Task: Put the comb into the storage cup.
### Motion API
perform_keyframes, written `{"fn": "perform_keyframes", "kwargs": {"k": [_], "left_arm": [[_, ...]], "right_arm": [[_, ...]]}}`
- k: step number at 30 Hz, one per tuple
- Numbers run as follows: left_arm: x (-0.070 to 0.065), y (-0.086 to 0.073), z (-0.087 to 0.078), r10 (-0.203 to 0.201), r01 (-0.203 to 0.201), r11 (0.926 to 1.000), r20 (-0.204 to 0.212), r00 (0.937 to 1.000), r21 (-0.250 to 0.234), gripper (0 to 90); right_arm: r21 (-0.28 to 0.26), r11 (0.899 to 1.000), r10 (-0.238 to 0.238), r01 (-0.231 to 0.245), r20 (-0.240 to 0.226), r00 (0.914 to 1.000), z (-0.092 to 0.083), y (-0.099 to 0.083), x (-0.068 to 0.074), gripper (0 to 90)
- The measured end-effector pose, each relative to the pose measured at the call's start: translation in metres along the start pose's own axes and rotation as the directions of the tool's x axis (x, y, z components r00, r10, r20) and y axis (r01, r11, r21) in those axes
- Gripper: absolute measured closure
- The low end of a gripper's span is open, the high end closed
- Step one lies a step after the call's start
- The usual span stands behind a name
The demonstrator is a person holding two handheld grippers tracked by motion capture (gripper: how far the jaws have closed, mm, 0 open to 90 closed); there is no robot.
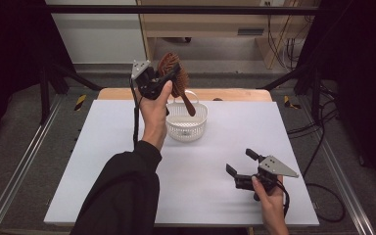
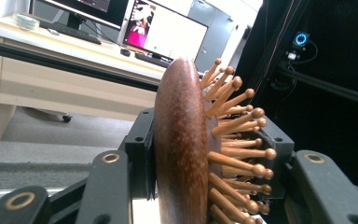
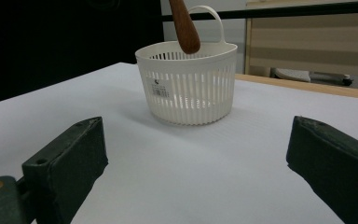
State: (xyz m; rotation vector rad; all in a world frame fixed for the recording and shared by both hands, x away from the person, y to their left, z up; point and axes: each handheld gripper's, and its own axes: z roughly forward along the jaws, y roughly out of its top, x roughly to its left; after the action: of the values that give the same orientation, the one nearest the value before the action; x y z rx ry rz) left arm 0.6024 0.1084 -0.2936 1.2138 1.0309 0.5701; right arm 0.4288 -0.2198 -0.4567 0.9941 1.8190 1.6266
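Note:
My left gripper (image 1: 168,79) is raised above the far side of the table, shut on the head of a brown wooden hairbrush (image 1: 173,71). In the left gripper view the jaws press the hairbrush (image 2: 179,154) on its smooth back and on its peg bristles. The brush handle (image 1: 188,105) slants down over a white slatted basket (image 1: 186,130) and its tip (image 3: 185,29) hangs just above the rim. The basket (image 3: 186,100) stands upright on the white table top (image 1: 127,147). My right gripper (image 1: 241,161) rests low at the front right, open, with nothing between its jaws (image 3: 196,154).
The basket has a thin loop handle (image 3: 213,18) at its far side. A wooden table edge (image 1: 235,94) shows behind the white top. Black frame bars and cables run along both sides, and a desk with monitors (image 2: 165,32) stands beyond.

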Motion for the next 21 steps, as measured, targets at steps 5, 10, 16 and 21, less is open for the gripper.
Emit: {"fn": "perform_keyframes", "kwargs": {"k": [5, 10, 16, 21], "left_arm": [[0.0, -0.01, 0.007, -0.009, 0.009, 0.9998, 0.001, 1.0, 0.018, 50.3], [-0.002, -0.015, 0.009, -0.003, 0.003, 0.9999, 0.005, 1.0, 0.015, 50.2], [-0.001, -0.023, 0.009, 0.001, -0.001, 0.9997, -0.012, 0.9999, 0.026, 50.2], [0.003, -0.027, 0.01, 0.008, -0.007, 0.9992, -0.02, 0.9998, 0.038, 50.2]], "right_arm": [[-0.007, 1.0, -0.014, 0.014, -0.002, 0.9999, 0.001, 0.0, 0.001, 5.6], [-0.015, 0.999, -0.028, 0.028, -0.005, 0.9996, 0.001, 0.001, 0.002, 5.6], [-0.038, 0.998, -0.055, 0.056, 0.018, 0.9983, 0.0, -0.001, 0.003, 5.5], [-0.043, 0.998, -0.053, 0.054, 0.028, 0.9982, 0.0, -0.003, 0.002, 5.5]]}}
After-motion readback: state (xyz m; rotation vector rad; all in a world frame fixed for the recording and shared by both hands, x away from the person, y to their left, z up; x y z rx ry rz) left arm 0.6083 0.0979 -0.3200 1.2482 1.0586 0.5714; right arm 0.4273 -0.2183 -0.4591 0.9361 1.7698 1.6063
